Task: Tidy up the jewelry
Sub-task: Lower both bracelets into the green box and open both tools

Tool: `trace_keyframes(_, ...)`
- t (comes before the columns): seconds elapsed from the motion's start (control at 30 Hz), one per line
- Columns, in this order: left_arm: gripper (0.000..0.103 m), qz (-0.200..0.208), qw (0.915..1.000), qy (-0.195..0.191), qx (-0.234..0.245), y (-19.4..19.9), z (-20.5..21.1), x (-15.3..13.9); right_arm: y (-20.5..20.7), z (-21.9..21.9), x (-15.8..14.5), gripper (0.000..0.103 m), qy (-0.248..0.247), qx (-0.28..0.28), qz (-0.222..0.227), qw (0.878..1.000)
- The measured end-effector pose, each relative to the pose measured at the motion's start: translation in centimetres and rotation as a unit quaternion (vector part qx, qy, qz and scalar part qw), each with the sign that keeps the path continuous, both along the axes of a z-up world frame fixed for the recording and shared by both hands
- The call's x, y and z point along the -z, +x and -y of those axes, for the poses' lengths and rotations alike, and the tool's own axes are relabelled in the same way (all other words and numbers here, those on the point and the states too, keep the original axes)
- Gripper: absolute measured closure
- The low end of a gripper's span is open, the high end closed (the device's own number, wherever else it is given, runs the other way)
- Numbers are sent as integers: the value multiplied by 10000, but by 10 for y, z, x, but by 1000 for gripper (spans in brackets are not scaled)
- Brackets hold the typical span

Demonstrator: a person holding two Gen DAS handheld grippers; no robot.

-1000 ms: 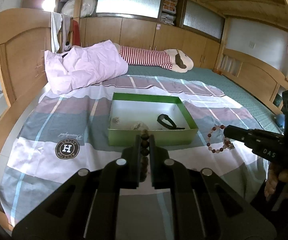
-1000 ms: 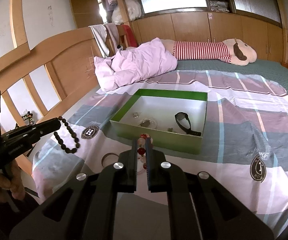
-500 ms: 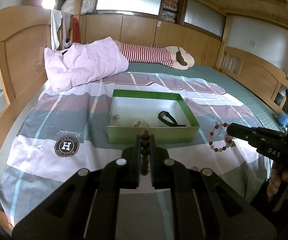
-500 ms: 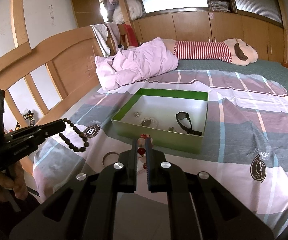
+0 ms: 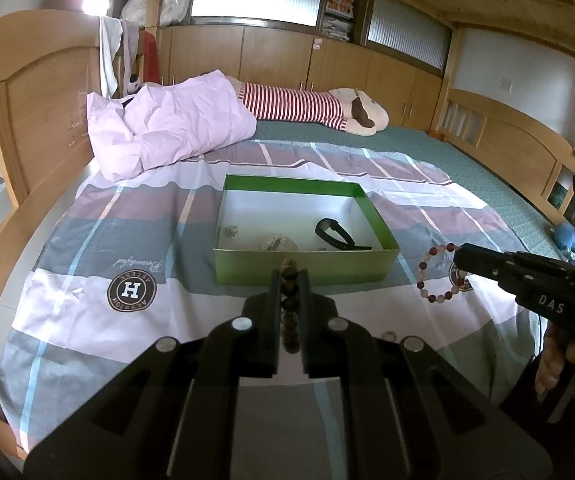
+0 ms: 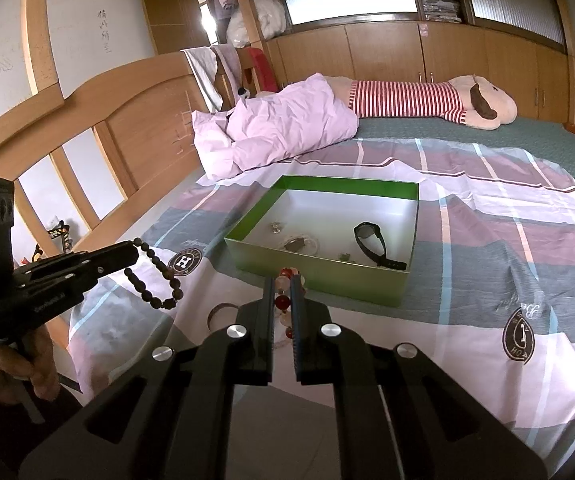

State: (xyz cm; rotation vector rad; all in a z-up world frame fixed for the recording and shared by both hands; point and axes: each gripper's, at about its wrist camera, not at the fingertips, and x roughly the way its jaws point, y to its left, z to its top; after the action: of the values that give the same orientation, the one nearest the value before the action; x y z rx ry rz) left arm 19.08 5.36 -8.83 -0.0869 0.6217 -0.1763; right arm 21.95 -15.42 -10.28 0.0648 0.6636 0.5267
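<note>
A green box [image 5: 303,271] with a white inside sits on the striped bedsheet ahead of both grippers. In it lie a black watch [image 5: 337,234] and small jewellery pieces [image 5: 275,242]. My left gripper [image 5: 289,274] is shut on a dark bead bracelet [image 5: 290,312], just short of the box's near wall. The right wrist view shows that bracelet [image 6: 159,276] hanging from the left gripper [image 6: 133,250]. My right gripper [image 6: 283,280] is shut on a red and pink bead bracelet [image 6: 282,302], which dangles [image 5: 439,276] to the right of the box [image 6: 319,276].
A crumpled pink quilt [image 5: 167,128] and a striped plush toy [image 5: 319,110] lie beyond the box. A wooden bed rail [image 6: 99,128] runs along the left. A thin bangle [image 6: 219,312] and a small ring [image 5: 389,335] lie on the sheet near the grippers.
The hanging dark bracelet has swung a little to the right in the right wrist view. Both grippers keep their hold and stay where they were.
</note>
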Motion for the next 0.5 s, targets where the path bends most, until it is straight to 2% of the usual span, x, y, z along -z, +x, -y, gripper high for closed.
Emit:
trace_keyframes(0.27, 95, -20, 10000, -1, -3, 15, 7, 0, 18, 0, -3, 96, 41, -55, 0, 10000)
trace_keyframes(0.4, 95, 39, 10000, 76, 33, 37, 14, -9, 43, -5, -10, 96, 3, -49, 110, 9999)
trace_keyframes(0.5, 95, 69, 9999, -112, 31, 64, 17, -19, 71, -9, -11, 96, 100, -49, 89, 9999)
